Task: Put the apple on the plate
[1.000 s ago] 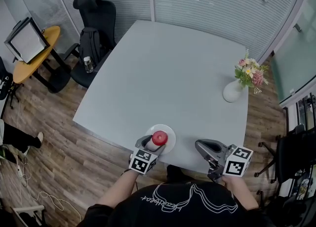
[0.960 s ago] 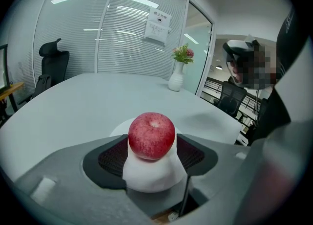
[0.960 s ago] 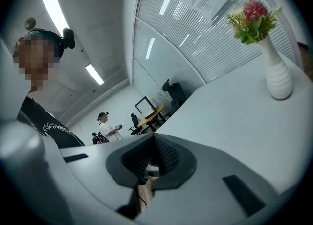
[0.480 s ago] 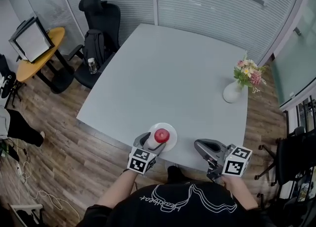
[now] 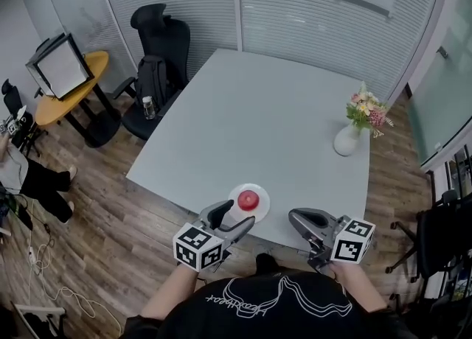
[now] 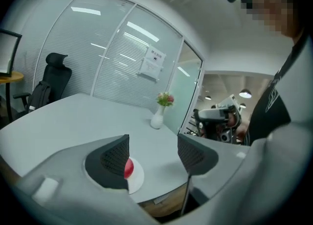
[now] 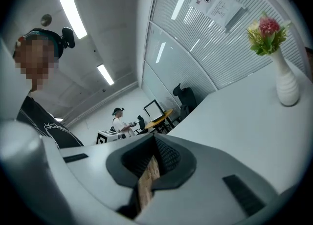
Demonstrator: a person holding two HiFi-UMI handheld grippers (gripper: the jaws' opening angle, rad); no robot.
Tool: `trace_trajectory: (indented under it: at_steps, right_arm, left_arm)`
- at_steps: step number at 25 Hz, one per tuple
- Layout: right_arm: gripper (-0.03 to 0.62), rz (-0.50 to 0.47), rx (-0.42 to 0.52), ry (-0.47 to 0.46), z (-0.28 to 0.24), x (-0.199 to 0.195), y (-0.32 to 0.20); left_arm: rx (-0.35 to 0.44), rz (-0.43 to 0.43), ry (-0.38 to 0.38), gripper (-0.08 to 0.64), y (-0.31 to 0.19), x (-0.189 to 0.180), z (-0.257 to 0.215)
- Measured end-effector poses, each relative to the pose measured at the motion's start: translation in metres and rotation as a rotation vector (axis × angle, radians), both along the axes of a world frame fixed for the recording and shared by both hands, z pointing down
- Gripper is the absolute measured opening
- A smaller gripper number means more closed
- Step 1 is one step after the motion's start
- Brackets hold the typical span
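Observation:
A red apple (image 5: 248, 199) sits on a small white plate (image 5: 258, 208) near the table's front edge. My left gripper (image 5: 233, 217) hangs open just in front of the plate, raised above the table and apart from the apple. In the left gripper view its jaws (image 6: 154, 153) stand wide with nothing between them; the apple (image 6: 128, 168) and plate (image 6: 138, 179) show below, partly hidden by the left jaw. My right gripper (image 5: 294, 217) is held over the front edge to the right, its jaws (image 7: 155, 154) shut on nothing.
A white vase of flowers (image 5: 346, 138) stands at the grey table's (image 5: 251, 116) right edge. Left of the table are a black office chair (image 5: 158, 32) with a bottle, and a yellow round table (image 5: 63, 98). A person's legs (image 5: 33, 179) show at far left.
My left gripper has lifted off the apple and drawn back toward me, leaving the apple on the plate. The right gripper has hardly moved.

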State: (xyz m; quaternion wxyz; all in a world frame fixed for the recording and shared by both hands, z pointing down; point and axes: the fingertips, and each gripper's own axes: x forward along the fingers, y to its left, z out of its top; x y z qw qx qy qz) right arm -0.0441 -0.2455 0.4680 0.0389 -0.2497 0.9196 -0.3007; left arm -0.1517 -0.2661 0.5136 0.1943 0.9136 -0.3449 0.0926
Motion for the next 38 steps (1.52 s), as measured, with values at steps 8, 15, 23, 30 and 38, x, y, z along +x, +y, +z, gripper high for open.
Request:
trace_trajectory:
  at_steps: [8, 15, 23, 30, 38]
  right_arm:
    - [0.009, -0.059, 0.105, 0.034, -0.019, -0.016, 0.039]
    - [0.009, -0.100, 0.131, 0.022, -0.025, -0.027, 0.065]
    - [0.008, -0.110, 0.151, 0.039, -0.024, -0.039, 0.086]
    - [0.008, -0.131, 0.151, 0.048, -0.022, -0.052, 0.100]
    - [0.008, -0.125, 0.148, 0.052, -0.019, -0.057, 0.115]
  left_arm:
    - [0.046, 0.080, 0.136, 0.194, 0.055, 0.004, -0.066]
    - [0.049, 0.135, 0.151, 0.026, 0.090, 0.018, -0.084]
    - [0.100, 0.112, 0.117, 0.020, 0.110, 0.013, -0.092]
    - [0.092, 0.095, 0.117, 0.020, 0.123, 0.005, -0.087]
    - [0.066, 0.089, 0.115, 0.018, 0.136, 0.001, -0.076]
